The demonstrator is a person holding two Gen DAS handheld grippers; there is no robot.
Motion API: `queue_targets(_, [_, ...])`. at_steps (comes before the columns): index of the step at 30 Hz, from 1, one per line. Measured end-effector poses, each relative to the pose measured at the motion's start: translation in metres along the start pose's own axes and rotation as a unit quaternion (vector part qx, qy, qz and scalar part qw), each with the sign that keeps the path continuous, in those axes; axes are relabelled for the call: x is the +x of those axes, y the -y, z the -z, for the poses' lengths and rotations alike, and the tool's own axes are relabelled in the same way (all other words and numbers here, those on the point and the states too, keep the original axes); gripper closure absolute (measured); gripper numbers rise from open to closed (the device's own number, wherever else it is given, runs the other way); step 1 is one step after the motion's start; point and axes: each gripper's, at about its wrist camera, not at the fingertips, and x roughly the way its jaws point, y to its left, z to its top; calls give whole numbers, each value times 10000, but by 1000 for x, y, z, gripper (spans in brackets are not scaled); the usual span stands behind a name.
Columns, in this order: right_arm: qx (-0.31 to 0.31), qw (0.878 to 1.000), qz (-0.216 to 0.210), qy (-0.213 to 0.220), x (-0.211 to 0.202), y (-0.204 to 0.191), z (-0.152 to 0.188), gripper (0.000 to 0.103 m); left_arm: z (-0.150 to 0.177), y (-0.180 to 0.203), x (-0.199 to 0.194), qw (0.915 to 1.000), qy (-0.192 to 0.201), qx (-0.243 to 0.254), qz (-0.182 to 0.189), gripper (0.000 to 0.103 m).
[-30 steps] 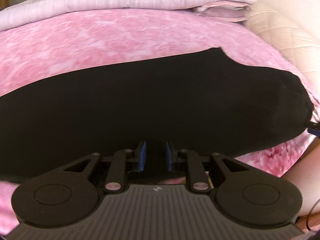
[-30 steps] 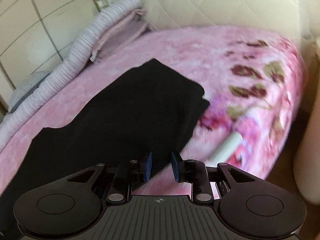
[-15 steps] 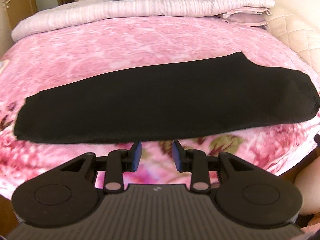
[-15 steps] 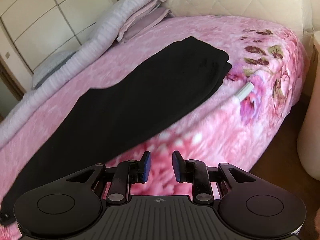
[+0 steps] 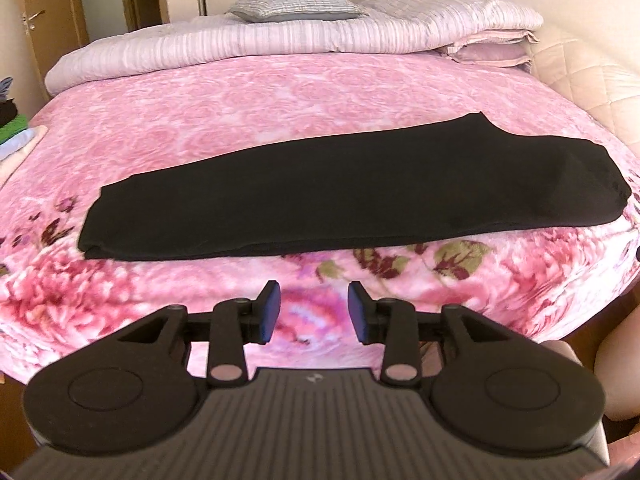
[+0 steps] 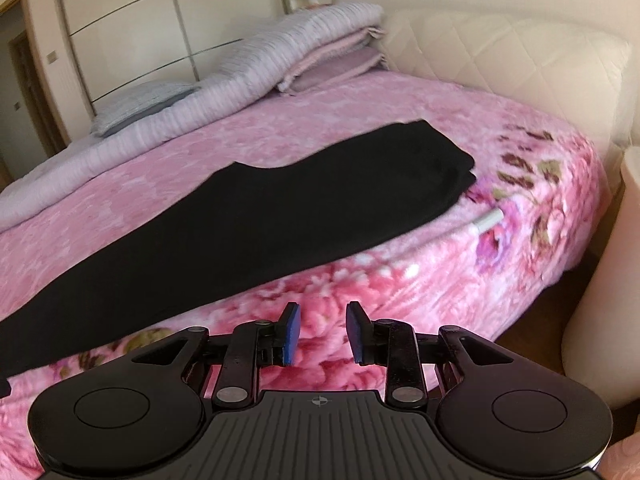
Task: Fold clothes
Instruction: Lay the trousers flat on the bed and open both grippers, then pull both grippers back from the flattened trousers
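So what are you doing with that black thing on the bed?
A person is folding clothes with a gripper tool in each hand. The black garment lies flat on the pink flowery blanket, folded into a long strip. Neither tool is touching it: the left gripper and the right gripper are both open and empty, held off the near edge of the bed. A small white tube-like object lies beside the garment's end.
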Motion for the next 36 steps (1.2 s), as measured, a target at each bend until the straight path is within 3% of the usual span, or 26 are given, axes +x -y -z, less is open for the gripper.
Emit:
queue_targets(13, [-318,9994,-145,33,-6,-14,2,73,15,-21,-13,9998,6,-111,-176,69])
queue_targets(22, [-404,9990,-174,-68,9,-14,-1,72,11,-21,5,9997,-157,-107,-154,68])
queue_targets(28, [-393,9984,-84,-407,40,-12,-1,72,10,-48,29,9968,-182,-711,323,68])
queue_targets(30, [-429,9976,-50,-543,53,-13,0,72,10,-75,40,9889,-111,-1326,657,68])
queue_targets(31, [-447,9972,-32,-604,60,-13,0,72,12,-93,47,9806,-43,-1779,823,68])
queue_targets(33, [-463,9963,1,-723,74,-14,-1,72,16,-128,56,9614,150,-2560,997,68])
queue_targets(36, [-377,9956,31,-856,94,-17,-4,72,25,-177,73,9272,304,-3632,868,65])
